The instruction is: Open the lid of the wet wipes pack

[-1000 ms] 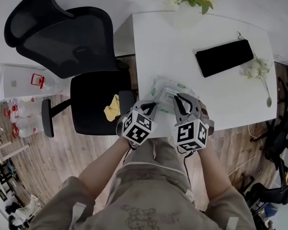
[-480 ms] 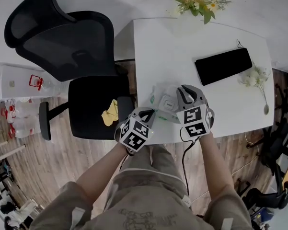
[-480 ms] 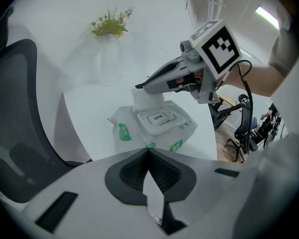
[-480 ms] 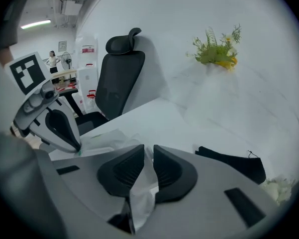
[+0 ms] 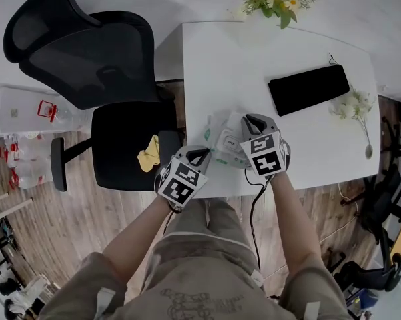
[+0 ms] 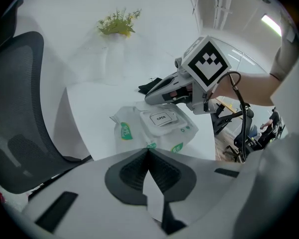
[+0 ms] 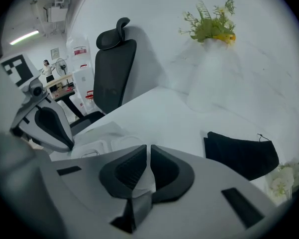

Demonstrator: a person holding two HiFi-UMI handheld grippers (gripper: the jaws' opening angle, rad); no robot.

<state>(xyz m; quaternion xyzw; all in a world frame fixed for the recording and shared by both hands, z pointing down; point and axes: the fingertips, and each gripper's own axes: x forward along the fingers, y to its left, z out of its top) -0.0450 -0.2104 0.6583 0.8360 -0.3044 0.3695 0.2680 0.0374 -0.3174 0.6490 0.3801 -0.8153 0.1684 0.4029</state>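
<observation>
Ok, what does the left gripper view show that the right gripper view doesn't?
Left gripper view only: the OPEN label on the lid, the pack's green labels, and the right gripper, whose jaws are closing with nothing between them. Right gripper view only: the left gripper and a white flower sprig. Both: the wet wipes pack, the black chair, the flower bouquet, the black pouch.

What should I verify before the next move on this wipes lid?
1. Wet wipes pack lies flat on the table: ok.
2. Lid raised: not ok, it lies flat.
3. Left tongs shut at the pack's near edge: ok.
4. Left tongs pinching the pack: cannot tell.
5. Right tongs on the lid's tab: cannot tell; a slit apart, closing.
6. Black pouch apart from the pack: ok.
</observation>
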